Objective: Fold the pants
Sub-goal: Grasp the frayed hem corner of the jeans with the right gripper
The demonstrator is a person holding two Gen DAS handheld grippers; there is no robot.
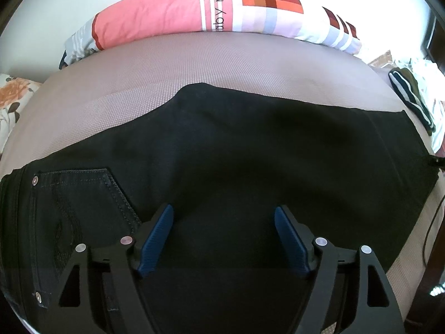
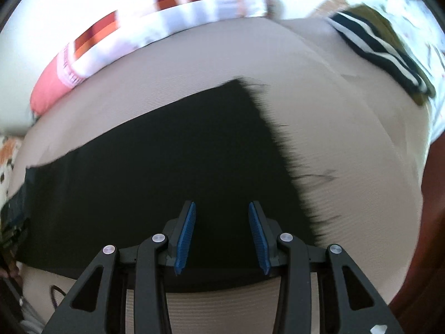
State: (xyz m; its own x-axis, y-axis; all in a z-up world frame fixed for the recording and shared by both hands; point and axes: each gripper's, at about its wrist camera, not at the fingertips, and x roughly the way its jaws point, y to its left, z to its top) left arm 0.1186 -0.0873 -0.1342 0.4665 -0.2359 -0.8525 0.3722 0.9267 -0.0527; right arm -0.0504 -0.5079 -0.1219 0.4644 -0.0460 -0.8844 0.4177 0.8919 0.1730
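Black pants [image 1: 250, 144] lie flat across the beige mat [image 1: 194, 64], folded lengthwise, with a back pocket [image 1: 78, 194] at the left. My left gripper [image 1: 224, 211] is open and empty, low over the pants just right of the pocket. In the right wrist view the pants [image 2: 167, 161] show their frayed leg end [image 2: 281, 139] on the mat [image 2: 347, 153]. My right gripper [image 2: 222, 206] is open and empty, hovering over the pants near that leg end. The right wrist view is blurred by motion.
A pink and checked pillow [image 1: 194, 8] lies along the far edge of the mat. A striped dark and olive garment [image 1: 408, 94] lies at the right; it also shows in the right wrist view [image 2: 381, 50]. A floral cloth [image 1: 14, 94] lies at the left.
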